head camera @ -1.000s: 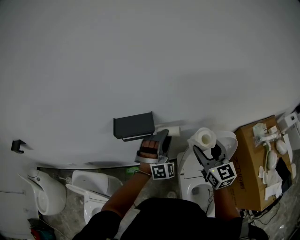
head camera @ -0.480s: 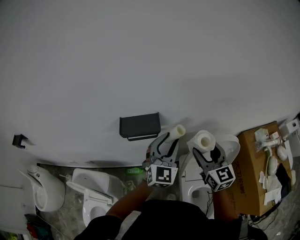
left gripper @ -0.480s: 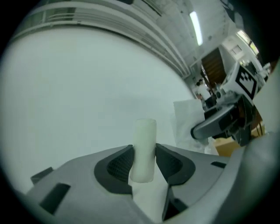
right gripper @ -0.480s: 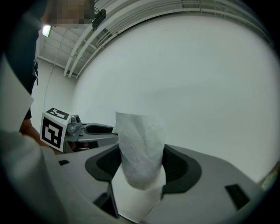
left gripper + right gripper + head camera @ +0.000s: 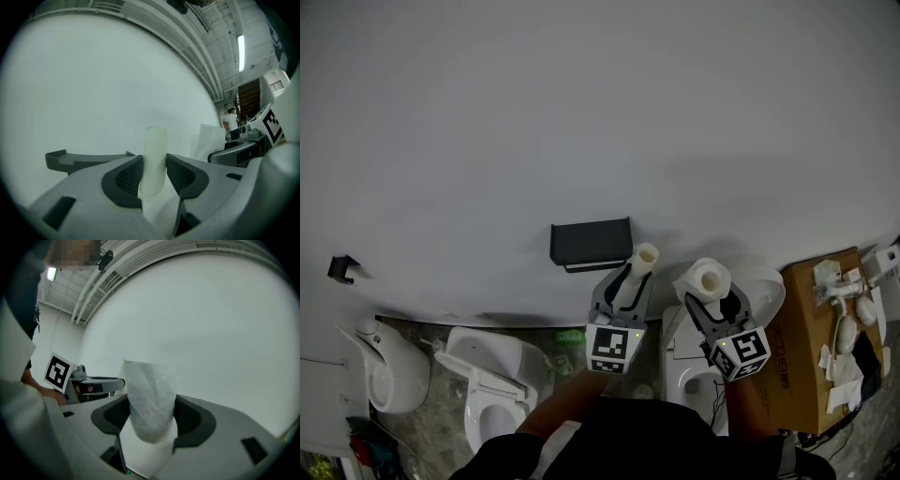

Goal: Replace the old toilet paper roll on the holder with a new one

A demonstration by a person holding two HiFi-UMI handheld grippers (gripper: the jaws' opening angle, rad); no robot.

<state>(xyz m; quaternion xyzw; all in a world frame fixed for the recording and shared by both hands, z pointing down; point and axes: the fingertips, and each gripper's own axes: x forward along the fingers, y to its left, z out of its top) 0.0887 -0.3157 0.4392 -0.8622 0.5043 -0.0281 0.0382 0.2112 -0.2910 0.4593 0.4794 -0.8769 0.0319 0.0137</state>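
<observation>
Pale cardboard, bare of paper, forms the spent toilet roll tube [image 5: 643,258], which is clamped between the jaws of the left gripper [image 5: 628,274]. The left gripper view shows both dark pads pressed against the tube's sides, with its open end projecting toward the plain white wall [image 5: 581,112]. The dark grey wall-mounted paper holder [image 5: 591,242] sits just beside that gripper, on its left and apart from the tube. It appears to carry no roll, so removal is judged complete and fitting is the outstanding step. The right gripper [image 5: 712,300] is closed on the full white toilet paper roll [image 5: 705,278], with its jaws set wide to span the soft body. The roll is held near the wall, to the right of the tube and above the white ceramic toilet [image 5: 694,366]. Holding one item per gripper keeps the new roll ready while the old tube is kept clear of the holder. The next move probably calls for aligning the roll's hollow core with the holder's bar. A slanted approach could snag the paper.
</observation>
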